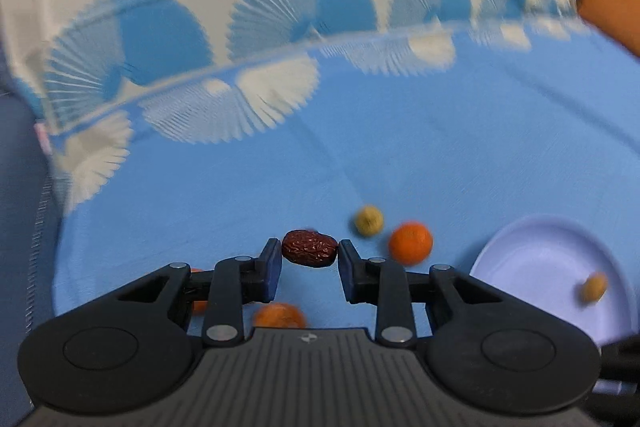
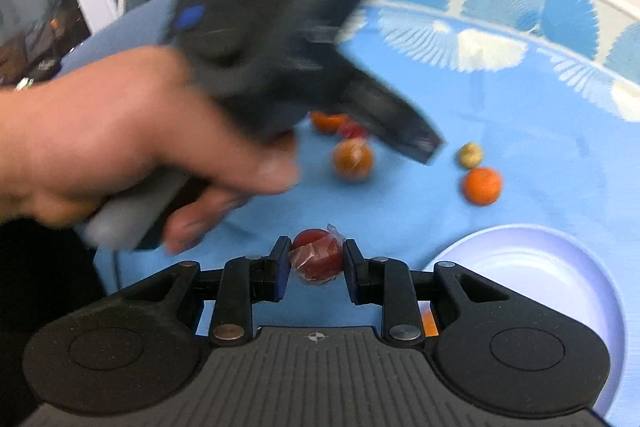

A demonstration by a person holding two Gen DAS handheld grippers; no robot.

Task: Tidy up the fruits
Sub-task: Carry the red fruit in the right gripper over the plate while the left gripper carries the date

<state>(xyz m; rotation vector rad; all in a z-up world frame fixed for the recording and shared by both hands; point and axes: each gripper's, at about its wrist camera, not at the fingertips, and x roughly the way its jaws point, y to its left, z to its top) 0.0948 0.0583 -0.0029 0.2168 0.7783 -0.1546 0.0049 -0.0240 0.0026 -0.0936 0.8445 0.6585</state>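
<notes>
Between the left jaws: the left hand-held gripper [image 1: 310,254] was clenched on a wrinkled red date [image 1: 309,248], pinched end to end at the lower middle of the left wrist view.
Right grip: the right hand-held gripper [image 2: 316,262] grasped a round red fruit in clear wrapping [image 2: 318,261], pads pressing both sides, at the lower middle of the right wrist view.
Destination, as I judged it: the pale plate [image 1: 532,247] sat at the lower right of both views, on the blue cloth [image 1: 440,147] over the tabletop, with one small tan fruit [image 1: 594,287] already lying in it.
Left on the cloth: an orange [image 1: 411,242] and a small yellowish fruit [image 1: 369,221] lay just beside each other left of the plate; another orange [image 1: 280,315] showed below the left jaws.
Crowding: a person's hand [image 2: 132,143] carrying the left tool filled the upper left of the right wrist view, close above the loose fruit.
Doing it well: each load probably had to travel to the plate one at a time, low over the rim before the jaws let go, since round fruit would roll.
Risk: the wrapper looked slippery, and the date's end-on hold looked narrow, so steady pressure seemed wise.
</notes>
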